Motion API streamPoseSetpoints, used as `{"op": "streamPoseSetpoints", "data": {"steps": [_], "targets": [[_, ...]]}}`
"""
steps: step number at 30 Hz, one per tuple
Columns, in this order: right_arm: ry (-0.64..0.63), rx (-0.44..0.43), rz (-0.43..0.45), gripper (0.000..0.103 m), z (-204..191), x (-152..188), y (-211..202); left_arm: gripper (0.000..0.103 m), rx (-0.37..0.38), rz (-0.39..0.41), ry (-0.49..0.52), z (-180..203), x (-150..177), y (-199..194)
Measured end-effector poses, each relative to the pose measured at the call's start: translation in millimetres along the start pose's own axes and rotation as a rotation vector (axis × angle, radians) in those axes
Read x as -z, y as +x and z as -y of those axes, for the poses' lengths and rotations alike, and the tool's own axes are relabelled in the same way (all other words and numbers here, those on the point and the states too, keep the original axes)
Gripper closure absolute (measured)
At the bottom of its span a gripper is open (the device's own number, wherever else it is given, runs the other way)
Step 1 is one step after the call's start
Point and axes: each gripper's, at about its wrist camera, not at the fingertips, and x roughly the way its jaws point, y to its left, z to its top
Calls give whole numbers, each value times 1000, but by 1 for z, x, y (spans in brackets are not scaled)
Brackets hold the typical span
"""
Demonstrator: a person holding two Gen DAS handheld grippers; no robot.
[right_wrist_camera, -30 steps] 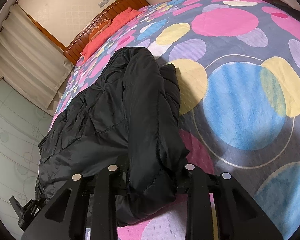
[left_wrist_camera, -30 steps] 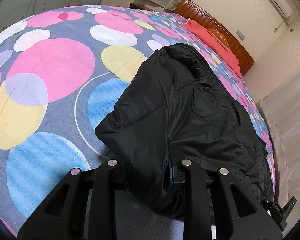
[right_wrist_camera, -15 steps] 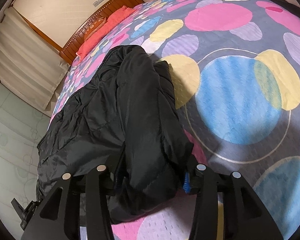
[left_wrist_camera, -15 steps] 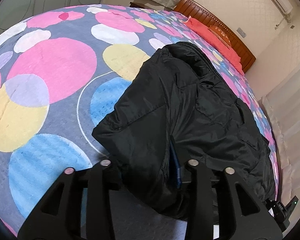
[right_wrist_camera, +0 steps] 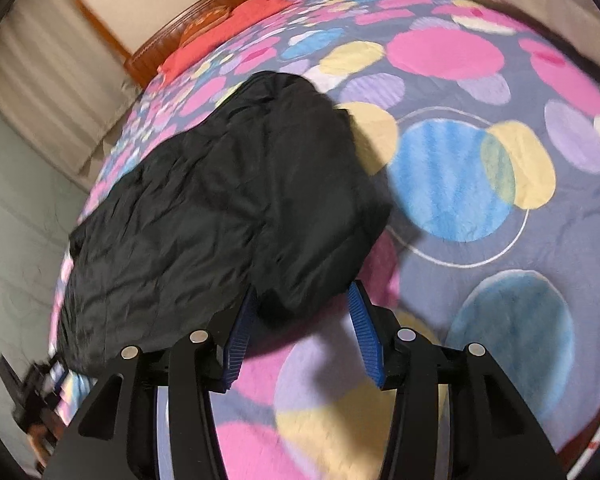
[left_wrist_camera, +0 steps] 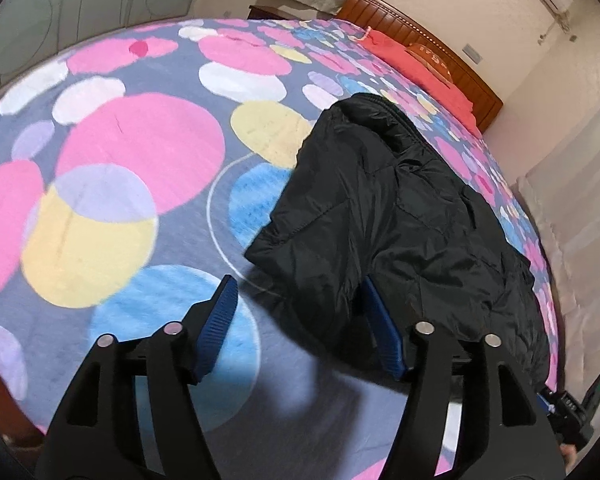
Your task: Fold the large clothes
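A large black puffer jacket (left_wrist_camera: 384,216) lies folded on a bed with a grey cover printed with coloured circles (left_wrist_camera: 140,152). It also shows in the right wrist view (right_wrist_camera: 228,200). My left gripper (left_wrist_camera: 298,300) is open and empty, just short of the jacket's near edge. My right gripper (right_wrist_camera: 304,300) is open and empty, its blue pads either side of the jacket's near corner, which rests on the bed. The other gripper shows at the lower right in the left wrist view (left_wrist_camera: 572,412).
A wooden headboard (left_wrist_camera: 424,40) and red pillows (left_wrist_camera: 420,64) lie at the far end of the bed. Curtains (right_wrist_camera: 52,80) hang along the bed's side. The bed's near edge (left_wrist_camera: 20,408) is close below my left gripper.
Both grippers opened and let go of the jacket, then drew back from it. The jacket's near edge dropped onto the bed.
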Motion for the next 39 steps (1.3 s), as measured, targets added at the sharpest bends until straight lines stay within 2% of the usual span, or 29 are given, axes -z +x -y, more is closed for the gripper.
{"op": "streamPoseSetpoints", "data": {"steps": [3,7,10,14,19,24,27,31,35,39], "targets": [[-104,18,3,55,-29,4,-10,35,-18,11,7,-5,-4,-9],[-275,49,55,55,-79,3,-10,31,-37,29,-13,-16,-15,-14],[-366,52,78,55,-118,-9,8,29,-47,18,-21,-20,-28,-9],[-450,98,107,55,-160,-27,36,25,-46,11,18,-13,-52,3],[-520,187,127,55,-200,-30,73,22,26,-51,59,-1,-82,30],[-541,288,88,55,-205,-22,113,22,86,-148,66,6,-101,70],[-536,298,93,53,-198,-17,122,22,114,-198,54,9,-110,91],[-531,302,102,53,-198,-14,127,22,168,-267,89,17,-114,116],[-531,306,112,53,-198,-10,129,20,249,-388,139,25,-108,139],[-527,301,112,52,-198,-11,131,17,250,-377,208,33,-103,145]]}}
